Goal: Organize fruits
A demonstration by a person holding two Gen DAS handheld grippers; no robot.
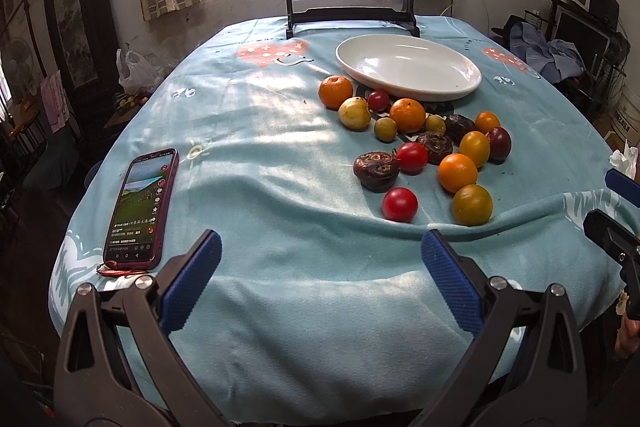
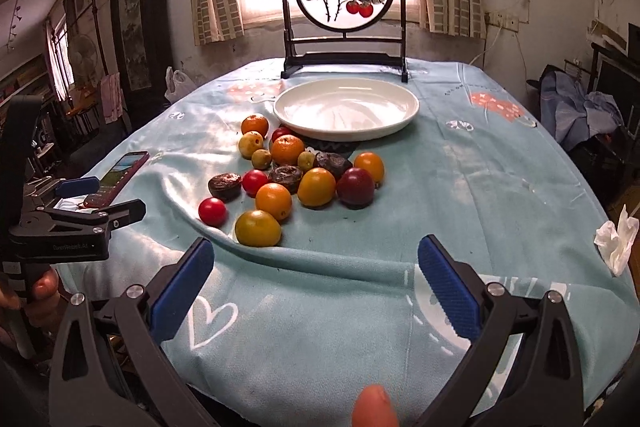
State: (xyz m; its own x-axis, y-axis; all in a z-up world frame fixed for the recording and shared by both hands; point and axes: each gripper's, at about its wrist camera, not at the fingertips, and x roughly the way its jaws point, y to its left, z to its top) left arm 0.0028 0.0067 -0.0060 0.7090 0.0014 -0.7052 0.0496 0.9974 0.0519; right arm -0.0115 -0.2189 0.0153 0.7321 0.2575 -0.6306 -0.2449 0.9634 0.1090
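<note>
ribbed blue pads of both hand-held grippers, left (image 1: 320, 279) and right (image 2: 316, 283), gape released; round glossy fruits (image 2: 298, 179) heaped just before the smooth white oval plate (image 2: 396, 123).

Both my wrist cams look fwd from the table's near edge, left one further left, sharing the shallow white ceramic plate (image 1: 408, 67) (image 2: 346, 109) & the loose fruit pile.

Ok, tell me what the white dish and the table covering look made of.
The white dish looks like glazed ceramic or porcelain: smooth, glossy, reflecting window light; plastic can't be ruled out. The table covering looks like soft fleece-type fabric: matte, fuzzy, wrinkling into folds.
</note>
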